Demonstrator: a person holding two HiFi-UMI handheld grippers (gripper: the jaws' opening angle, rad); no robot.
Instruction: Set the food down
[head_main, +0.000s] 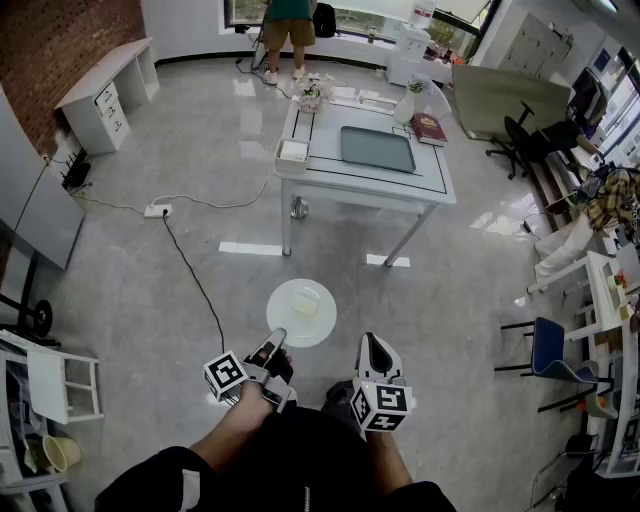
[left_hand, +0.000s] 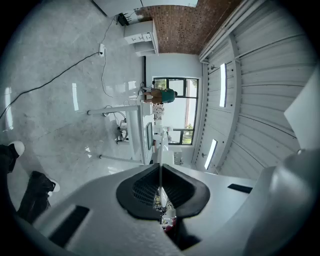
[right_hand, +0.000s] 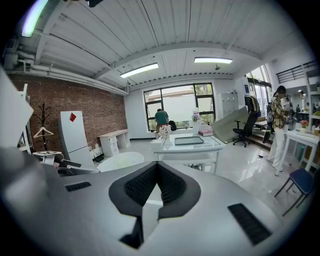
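A round white plate carries a pale slab of food and hangs in the air above the floor. My left gripper is shut on the plate's near-left rim. In the left gripper view the plate shows edge-on as a thin white line running out from between the closed pads of the left gripper. My right gripper is just right of the plate, apart from it, shut with nothing in it. In the right gripper view the plate sits left of the right gripper.
Ahead stands a white table holding a grey tray, a white box, a red book, flowers and a vase. A cable and power strip cross the floor at left. A person stands beyond the table.
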